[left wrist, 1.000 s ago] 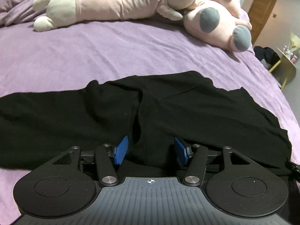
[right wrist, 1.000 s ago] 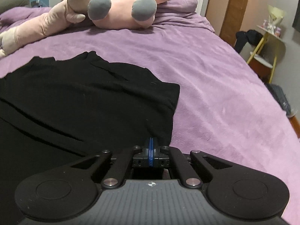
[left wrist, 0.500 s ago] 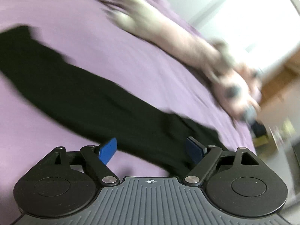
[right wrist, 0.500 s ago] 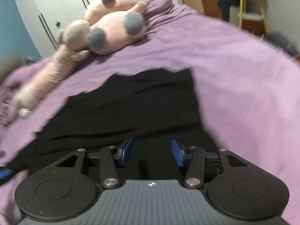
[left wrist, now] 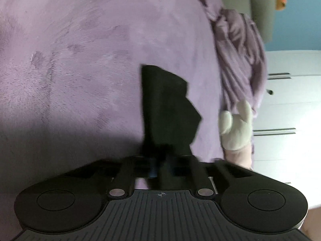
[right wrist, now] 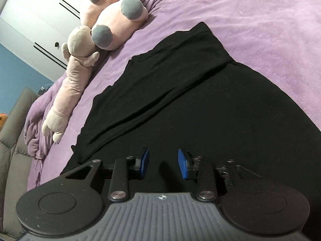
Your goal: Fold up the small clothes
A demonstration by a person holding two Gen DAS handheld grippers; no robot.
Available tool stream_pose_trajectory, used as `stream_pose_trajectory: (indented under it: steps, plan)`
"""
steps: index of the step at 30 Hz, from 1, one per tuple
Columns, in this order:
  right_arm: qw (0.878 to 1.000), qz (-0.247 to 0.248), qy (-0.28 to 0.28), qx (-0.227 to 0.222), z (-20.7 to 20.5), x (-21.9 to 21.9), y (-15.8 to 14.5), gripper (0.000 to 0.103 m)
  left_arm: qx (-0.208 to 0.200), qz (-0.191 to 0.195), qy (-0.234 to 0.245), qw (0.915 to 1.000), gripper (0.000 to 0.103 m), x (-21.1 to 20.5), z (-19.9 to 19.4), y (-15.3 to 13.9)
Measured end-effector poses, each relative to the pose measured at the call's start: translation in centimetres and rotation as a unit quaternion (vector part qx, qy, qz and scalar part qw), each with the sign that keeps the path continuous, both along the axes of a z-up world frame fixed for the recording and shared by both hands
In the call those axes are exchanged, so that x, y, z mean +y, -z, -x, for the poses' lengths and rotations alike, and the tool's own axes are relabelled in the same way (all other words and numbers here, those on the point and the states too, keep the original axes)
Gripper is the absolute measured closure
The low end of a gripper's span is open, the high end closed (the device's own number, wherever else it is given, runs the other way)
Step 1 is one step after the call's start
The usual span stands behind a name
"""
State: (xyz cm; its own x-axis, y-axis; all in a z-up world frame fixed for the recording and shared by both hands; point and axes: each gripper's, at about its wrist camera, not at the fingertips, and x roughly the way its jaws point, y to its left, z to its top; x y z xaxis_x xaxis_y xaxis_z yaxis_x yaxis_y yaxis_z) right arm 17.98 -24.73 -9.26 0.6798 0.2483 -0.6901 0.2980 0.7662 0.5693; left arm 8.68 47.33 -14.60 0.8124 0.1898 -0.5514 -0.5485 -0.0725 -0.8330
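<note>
1. My left gripper has its jaws pressed together on a strip of the black garment; the cloth runs from between the fingers straight ahead over the purple blanket.
2. That view is blurred, so I cannot make out the pads themselves, only the dark cloth bunched where they meet.
3. Ahead and to the right of the left gripper lies a pale plush foot, beside a rumpled fold of blanket; white cupboard doors stand further right.
4. My right gripper has its blue pads apart and is closing, poised just over the garment, which fills the space under and ahead of it. Cloth lies between the pads, though I cannot tell whether they touch it.
5. From the right gripper the garment stretches ahead and to the left, with a folded band along its far edge.
6. Beyond it, up and left of the right gripper, a long pink plush and a rounder one lie on the blanket.
7. A grey sofa sits at the far left.
</note>
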Motion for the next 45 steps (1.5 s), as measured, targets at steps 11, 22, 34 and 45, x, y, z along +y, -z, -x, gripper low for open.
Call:
stream_pose_trajectory:
  steps: [11, 22, 34, 45]
  plan:
    - [1.000, 0.005, -0.013, 0.001, 0.4, 0.1, 0.2, 0.071, -0.029, -0.263, 0.245, 0.9328, 0.097, -12.4, -9.2, -12.9]
    - [0.999, 0.013, -0.049, -0.010, 0.0, -0.9, -0.4, 0.070, -0.020, -0.344, 0.496, 0.7975, 0.035, -35.4, -15.9, -11.2]
    - [0.995, 0.008, -0.093, -0.040, -10.6, 3.8, -0.9, 0.048, 0.134, -0.355, 0.357, 0.8532, 0.025, -26.7, -12.8, -8.7]
    - [0.985, 0.087, -0.118, -0.088, -13.8, 6.3, -2.5, 0.099, 0.124, -0.372, 0.380, 0.8377, 0.025, -28.3, -11.9, -8.5]
